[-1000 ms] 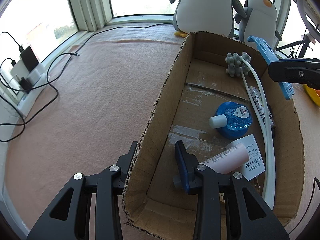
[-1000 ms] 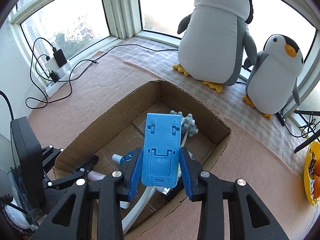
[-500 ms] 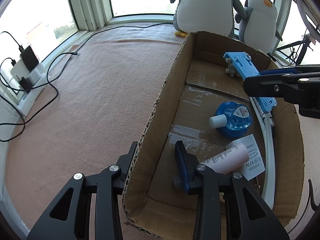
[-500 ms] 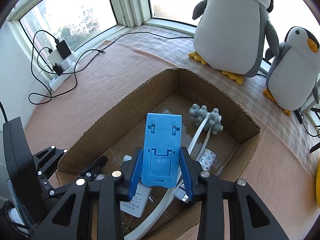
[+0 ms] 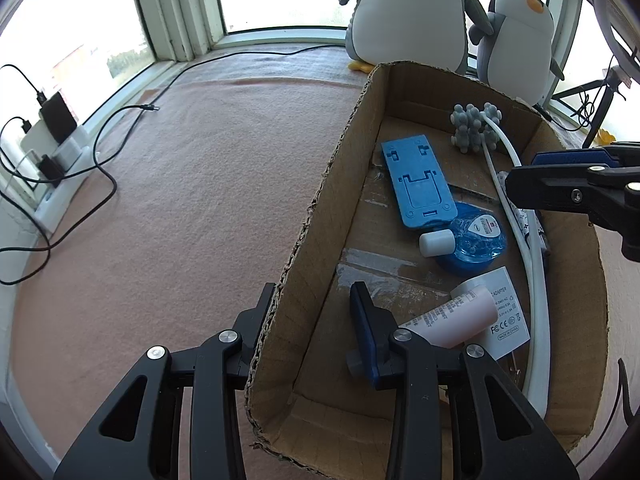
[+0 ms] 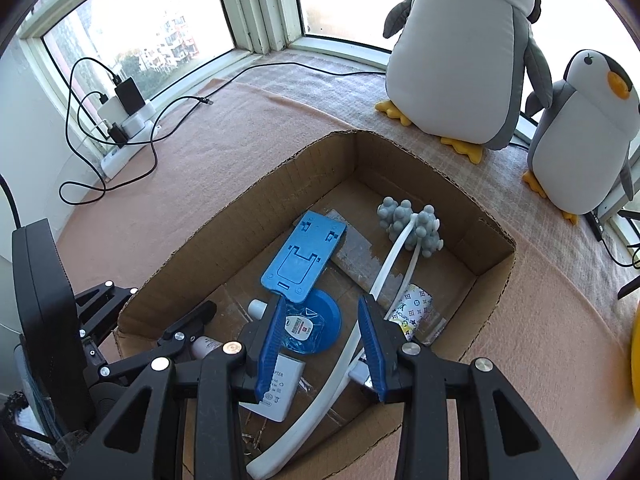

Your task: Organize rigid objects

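A cardboard box (image 5: 316, 216) (image 6: 492, 280) sits on the pink carpet. Inside lie a blue phone stand (image 5: 418, 180) (image 6: 306, 256), a round blue bottle (image 5: 468, 242) (image 6: 316, 328), a grey knobbly massager (image 5: 476, 128) (image 6: 412, 224) with white curved handles, a white adapter (image 5: 504, 312) and a pink tube (image 5: 456, 322). My left gripper (image 5: 314, 300) straddles the box's left wall, one finger inside and one outside, holding it. My right gripper (image 6: 322, 336) is open and empty above the box; it also shows in the left wrist view (image 5: 516, 174).
Two plush penguins (image 6: 460, 48) (image 6: 580, 128) stand behind the box by the window. A power strip with chargers and black cables (image 5: 52, 144) (image 6: 120, 120) lies at the left wall. A yellow object (image 6: 635, 360) shows at the right edge.
My right gripper moved over the box, opened and let go of the blue phone stand, which now lies flat in the box against the blue bottle. The left gripper has not moved.
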### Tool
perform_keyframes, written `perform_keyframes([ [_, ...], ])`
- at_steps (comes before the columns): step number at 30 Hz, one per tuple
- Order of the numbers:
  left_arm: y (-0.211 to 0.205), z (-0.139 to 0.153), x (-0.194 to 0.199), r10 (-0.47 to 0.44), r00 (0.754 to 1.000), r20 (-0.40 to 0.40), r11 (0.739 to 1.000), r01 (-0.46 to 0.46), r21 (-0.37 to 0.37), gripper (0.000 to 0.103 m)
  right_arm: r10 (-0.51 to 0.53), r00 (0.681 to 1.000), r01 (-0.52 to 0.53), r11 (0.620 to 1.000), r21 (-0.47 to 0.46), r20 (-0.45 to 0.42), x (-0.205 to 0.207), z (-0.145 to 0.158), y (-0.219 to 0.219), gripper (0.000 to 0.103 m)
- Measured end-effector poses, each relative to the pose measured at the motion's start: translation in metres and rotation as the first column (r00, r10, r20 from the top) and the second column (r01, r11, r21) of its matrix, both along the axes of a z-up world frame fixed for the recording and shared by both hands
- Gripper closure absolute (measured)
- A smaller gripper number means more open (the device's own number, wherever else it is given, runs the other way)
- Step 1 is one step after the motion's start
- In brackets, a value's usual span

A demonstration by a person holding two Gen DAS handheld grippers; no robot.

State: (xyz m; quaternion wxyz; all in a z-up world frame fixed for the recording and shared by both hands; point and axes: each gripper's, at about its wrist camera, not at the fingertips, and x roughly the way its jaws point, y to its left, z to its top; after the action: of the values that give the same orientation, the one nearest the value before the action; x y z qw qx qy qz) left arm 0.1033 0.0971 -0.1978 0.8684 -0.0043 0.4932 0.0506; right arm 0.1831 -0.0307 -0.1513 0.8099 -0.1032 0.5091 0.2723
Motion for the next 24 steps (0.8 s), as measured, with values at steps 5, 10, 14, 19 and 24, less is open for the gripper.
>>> perform_keyframes([
  [5, 0.000, 0.001, 0.000, -0.002, 1.000, -0.005, 1.000, 0.002, 0.008, 0.068, 0.003, 1.000, -0.002, 1.000, -0.005, 0.021, -0.014, 0.005, -0.008, 0.060],
  [10, 0.001, 0.004, -0.002, 0.011, 1.000, -0.013, 1.000, -0.011, 0.015, 0.068, -0.015, 0.999, 0.015, 1.000, 0.001, 0.041, -0.027, 0.012, -0.019, 0.051],
  [14, 0.000, 0.015, -0.008, 0.004, 1.000, 0.007, 0.999, -0.004, 0.045, 0.048, -0.037, 0.998, 0.036, 0.999, 0.016, 0.057, -0.038, 0.017, -0.029, 0.050],
  [19, -0.002, 0.041, -0.022, 0.005, 0.999, 0.047, 0.999, -0.007, 0.045, 0.042, -0.068, 0.995, 0.065, 0.997, 0.040, 0.077, -0.053, 0.029, -0.043, 0.047],
  [24, -0.009, 0.068, -0.040, -0.016, 0.996, 0.085, 1.000, 0.014, 0.026, 0.033, -0.116, 0.989, 0.108, 0.990, 0.090, 0.091, -0.070, 0.043, -0.062, 0.046],
])
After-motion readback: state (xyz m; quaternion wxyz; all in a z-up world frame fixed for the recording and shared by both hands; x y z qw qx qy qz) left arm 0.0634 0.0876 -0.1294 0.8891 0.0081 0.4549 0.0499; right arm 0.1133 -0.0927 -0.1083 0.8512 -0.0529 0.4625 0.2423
